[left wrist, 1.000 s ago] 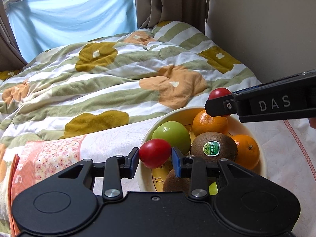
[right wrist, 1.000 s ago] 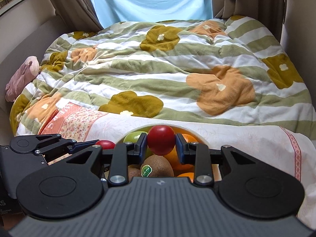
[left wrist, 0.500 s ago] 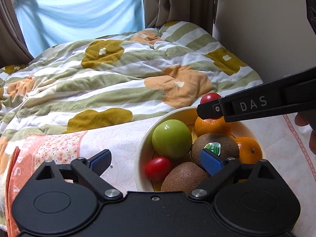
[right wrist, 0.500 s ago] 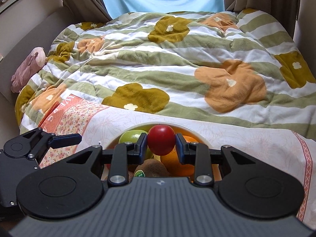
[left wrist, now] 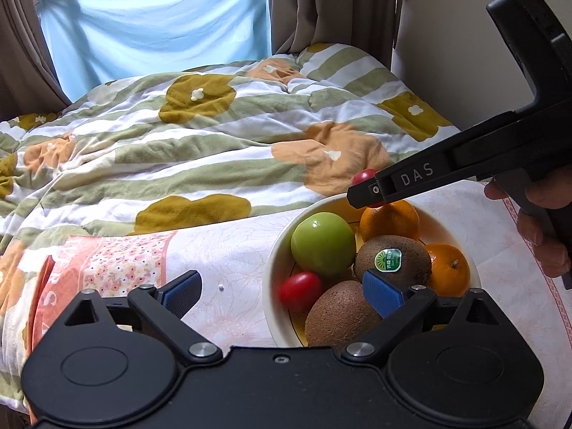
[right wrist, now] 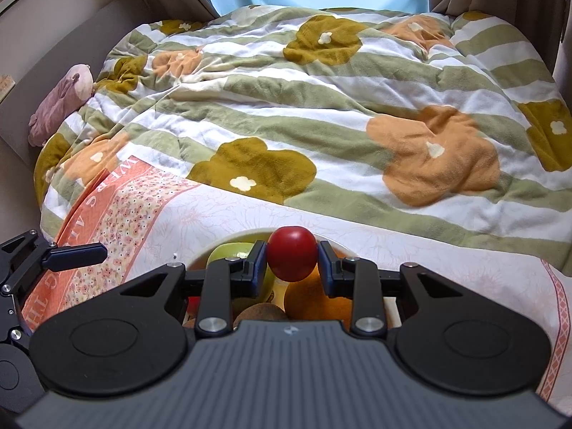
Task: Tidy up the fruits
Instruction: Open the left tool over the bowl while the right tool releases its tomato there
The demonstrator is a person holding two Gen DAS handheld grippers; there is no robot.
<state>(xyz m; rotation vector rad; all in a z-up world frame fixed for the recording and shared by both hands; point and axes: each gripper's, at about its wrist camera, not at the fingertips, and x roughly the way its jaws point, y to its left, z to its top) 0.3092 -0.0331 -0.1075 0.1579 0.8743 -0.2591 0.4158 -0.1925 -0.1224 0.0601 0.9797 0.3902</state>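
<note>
The left gripper (left wrist: 282, 295) has spread its fingers and dropped its glossy red tomato (left wrist: 299, 290) into the bowl (left wrist: 275, 268) at the near rim beside the apple (left wrist: 323, 244), so only the second tomato (right wrist: 292, 258), pinched by the right gripper (right wrist: 292, 264) above the bowl, remains.

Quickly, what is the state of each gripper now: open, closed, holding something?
Left gripper: open, holding nothing, over the bowl.
Right gripper: closed on a red tomato.
</note>
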